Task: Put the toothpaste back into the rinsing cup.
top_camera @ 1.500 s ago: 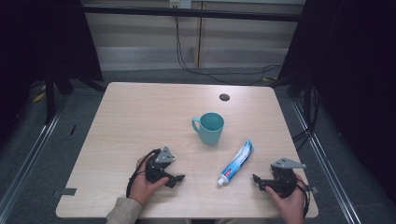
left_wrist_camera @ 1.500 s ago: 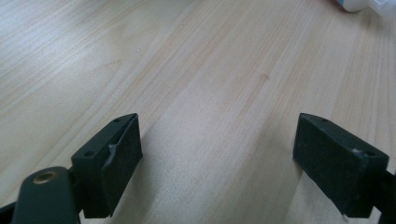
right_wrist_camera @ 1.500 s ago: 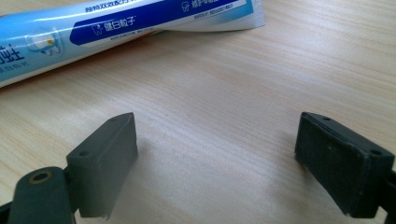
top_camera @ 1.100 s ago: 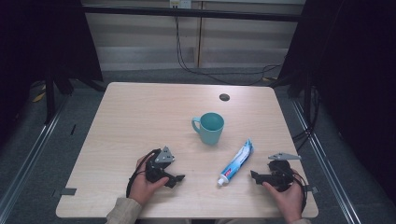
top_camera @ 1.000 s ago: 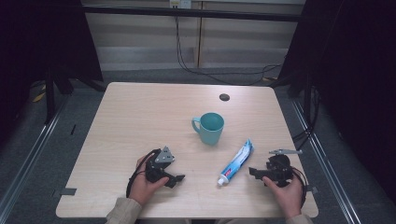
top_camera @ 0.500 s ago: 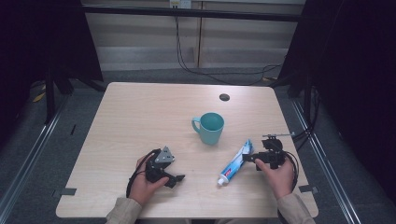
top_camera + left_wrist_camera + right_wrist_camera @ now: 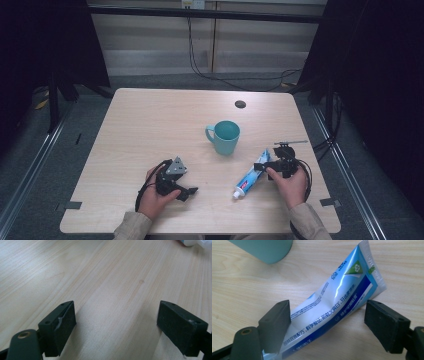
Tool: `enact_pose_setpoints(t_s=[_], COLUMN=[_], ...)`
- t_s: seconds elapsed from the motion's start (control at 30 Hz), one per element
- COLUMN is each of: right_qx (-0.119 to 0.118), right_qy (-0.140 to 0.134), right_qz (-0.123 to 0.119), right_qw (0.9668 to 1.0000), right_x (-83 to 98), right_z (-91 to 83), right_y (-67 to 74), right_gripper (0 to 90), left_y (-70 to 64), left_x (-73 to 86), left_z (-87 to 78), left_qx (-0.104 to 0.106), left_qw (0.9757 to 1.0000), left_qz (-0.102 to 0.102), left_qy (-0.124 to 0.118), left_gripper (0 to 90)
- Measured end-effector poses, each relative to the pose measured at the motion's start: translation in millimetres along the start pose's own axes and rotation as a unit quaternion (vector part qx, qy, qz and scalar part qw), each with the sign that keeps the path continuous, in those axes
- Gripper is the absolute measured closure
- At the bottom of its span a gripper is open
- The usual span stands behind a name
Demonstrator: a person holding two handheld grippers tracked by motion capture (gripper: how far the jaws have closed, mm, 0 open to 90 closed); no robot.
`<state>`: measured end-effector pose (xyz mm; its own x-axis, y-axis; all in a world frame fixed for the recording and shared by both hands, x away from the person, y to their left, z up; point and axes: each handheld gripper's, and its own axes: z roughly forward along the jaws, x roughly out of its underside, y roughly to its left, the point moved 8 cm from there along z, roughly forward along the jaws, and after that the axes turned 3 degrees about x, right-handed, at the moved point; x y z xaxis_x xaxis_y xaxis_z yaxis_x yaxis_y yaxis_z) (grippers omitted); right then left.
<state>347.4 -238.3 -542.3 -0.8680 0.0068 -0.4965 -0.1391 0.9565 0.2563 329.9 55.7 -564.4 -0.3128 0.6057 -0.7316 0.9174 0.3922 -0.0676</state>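
blue toothpaste tube (image 7: pixel 332 312) between right tool (image 7: pixel 332 327)

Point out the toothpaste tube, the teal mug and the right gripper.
toothpaste tube (image 7: pixel 332 312): right gripper view, middle of its printed body.
teal mug (image 7: pixel 225 141): high view, outer wall below the rim.
right gripper (image 7: pixel 327 326): right gripper view, midway between its fingertips, over the tube.

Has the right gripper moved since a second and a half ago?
Yes. The right gripper has gone from the table's near right corner up toward the mug; its jaws, just closing, now straddle the toothpaste tube.
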Motion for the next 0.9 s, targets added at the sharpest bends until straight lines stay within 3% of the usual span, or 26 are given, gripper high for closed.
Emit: enact_pose_setpoints(t_s=[0.43,0.57,0.67,0.9], right_qx=[0.015,0.012,0.010,0.009], right_qy=[-0.003,-0.001,-0.007,-0.004], right_qz=[-0.002,0.015,0.010,0.004], right_qw=[0.9999,0.9998,0.9999,0.9999], right_x=[-5.8,-6.5,-5.7,-6.6], right_z=[5.7,6.3,4.8,5.8], right_y=[-1.5,-3.7,-1.1,2.3], right_gripper=[29.6,31.8,37.1,40.0], left_y=[0.0,0.0,0.0,0.0], left_x=[0.0,0.0,0.0,0.0], left_z=[0.0,0.0,0.0,0.0], left_qx=[0.000,0.000,0.000,0.000], left_qw=[1.0000,1.0000,1.0000,1.0000], left_qz=[0.000,0.000,0.000,0.000], left_qy=[0.000,0.000,0.000,0.001], left_gripper=[15.1,15.1,15.0,15.1])
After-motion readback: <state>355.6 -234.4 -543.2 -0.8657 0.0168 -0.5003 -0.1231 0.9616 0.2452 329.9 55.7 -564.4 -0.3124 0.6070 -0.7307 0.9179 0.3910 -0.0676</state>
